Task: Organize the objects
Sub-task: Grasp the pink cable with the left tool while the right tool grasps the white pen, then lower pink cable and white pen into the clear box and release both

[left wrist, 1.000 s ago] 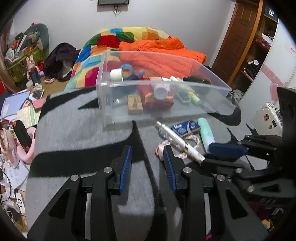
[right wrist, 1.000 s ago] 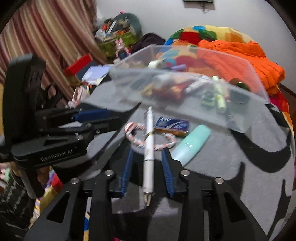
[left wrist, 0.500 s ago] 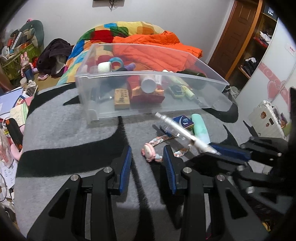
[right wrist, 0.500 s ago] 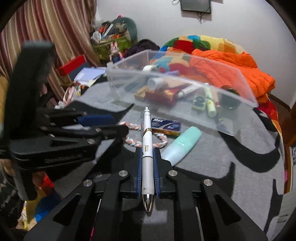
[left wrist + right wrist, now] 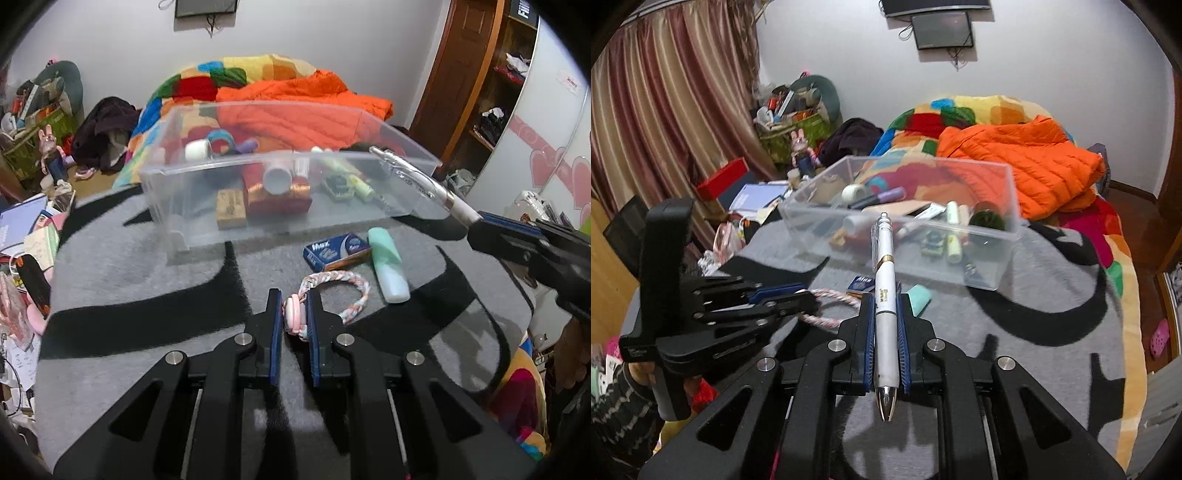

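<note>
I've just clamped my left gripper (image 5: 293, 317) on the pink charm of the braided cord (image 5: 354, 291) on the blanket, and my right gripper (image 5: 885, 317) now has the pen (image 5: 884, 280) lifted, pinched tight, short of the bin (image 5: 1008, 225); both can go in next

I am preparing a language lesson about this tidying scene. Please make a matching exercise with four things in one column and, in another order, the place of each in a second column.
Things:
1. pen
2. braided cord
3. mint tube
4. tape roll

Places:
A. inside the clear box
B. lying free on the grey blanket, beside the blue packet
C. clamped in the right tongs
D. its pink end clamped in the left tongs

Pairs: 1-C, 2-D, 3-B, 4-A
</note>
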`<action>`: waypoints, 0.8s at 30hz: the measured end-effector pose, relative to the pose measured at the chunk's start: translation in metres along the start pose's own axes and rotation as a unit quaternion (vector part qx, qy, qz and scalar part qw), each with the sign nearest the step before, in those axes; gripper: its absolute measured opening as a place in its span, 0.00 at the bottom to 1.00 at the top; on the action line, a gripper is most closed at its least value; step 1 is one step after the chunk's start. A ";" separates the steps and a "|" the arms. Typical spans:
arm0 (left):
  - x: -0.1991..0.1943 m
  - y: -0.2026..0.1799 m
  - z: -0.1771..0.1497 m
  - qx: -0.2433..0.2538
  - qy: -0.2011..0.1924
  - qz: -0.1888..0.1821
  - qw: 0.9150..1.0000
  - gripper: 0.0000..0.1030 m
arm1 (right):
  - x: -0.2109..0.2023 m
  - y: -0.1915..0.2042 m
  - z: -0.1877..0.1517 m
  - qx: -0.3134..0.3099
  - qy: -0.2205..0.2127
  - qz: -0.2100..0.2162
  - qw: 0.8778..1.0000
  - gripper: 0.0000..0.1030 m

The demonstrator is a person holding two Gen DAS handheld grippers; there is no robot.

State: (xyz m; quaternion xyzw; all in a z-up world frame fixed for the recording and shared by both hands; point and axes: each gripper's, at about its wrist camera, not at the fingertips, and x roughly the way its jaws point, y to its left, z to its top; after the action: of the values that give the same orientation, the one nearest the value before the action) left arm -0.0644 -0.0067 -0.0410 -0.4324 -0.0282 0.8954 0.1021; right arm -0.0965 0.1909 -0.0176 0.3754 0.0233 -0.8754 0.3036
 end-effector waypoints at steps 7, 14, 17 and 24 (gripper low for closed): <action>-0.032 -0.002 0.010 0.002 -0.038 0.004 0.999 0.12 | -0.013 -0.008 0.008 0.010 -0.024 -0.010 1.000 0.10; -0.053 -0.004 0.027 0.000 -0.072 0.001 0.997 0.12 | -0.019 -0.019 0.020 0.022 -0.043 -0.022 0.999 0.10; -0.056 -0.002 0.037 -0.005 -0.081 -0.003 0.997 0.12 | -0.017 -0.023 0.028 0.024 -0.049 -0.030 0.998 0.10; -0.056 0.002 0.065 -0.009 -0.105 0.005 0.994 0.12 | 0.003 -0.032 0.050 0.021 -0.045 -0.043 0.998 0.10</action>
State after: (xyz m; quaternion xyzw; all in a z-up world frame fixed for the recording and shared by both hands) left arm -0.0815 -0.0175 0.0427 -0.3367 -0.0448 0.9362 0.0902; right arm -0.1475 0.2026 0.0101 0.3402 0.0078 -0.9041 0.2584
